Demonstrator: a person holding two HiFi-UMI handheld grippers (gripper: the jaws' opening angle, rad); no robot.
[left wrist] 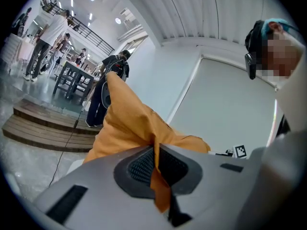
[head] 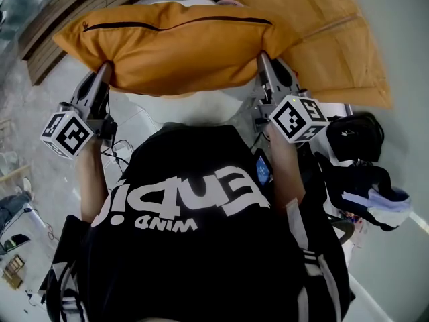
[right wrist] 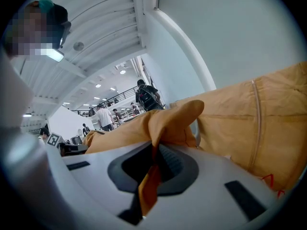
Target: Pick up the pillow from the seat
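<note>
Pillow (head: 177, 49) pickup looks to be at the lifting step: both grips are made, and what remains is to raise the two ends together and evenly so the slack middle does not sag or pull a corner free.

The left gripper (head: 104, 69) has its jaws pressed together on a thin fold of orange cloth at the pillow's near left corner. A tongue of the fabric pokes out between the pads towards the camera. The right gripper (head: 263, 59) pinches the near right corner the same way, its jaws nearly closed with only cloth between them.

Stretched between these two pinches, the pillow lies crosswise in front of the person, zip edge on its far side. The white seat (head: 201, 106) shows just below its near edge; whether the underside has cleared it I cannot tell. A second orange cushion (head: 328, 39) lies beyond the pillow's right end, touching or overlapping it.
</note>
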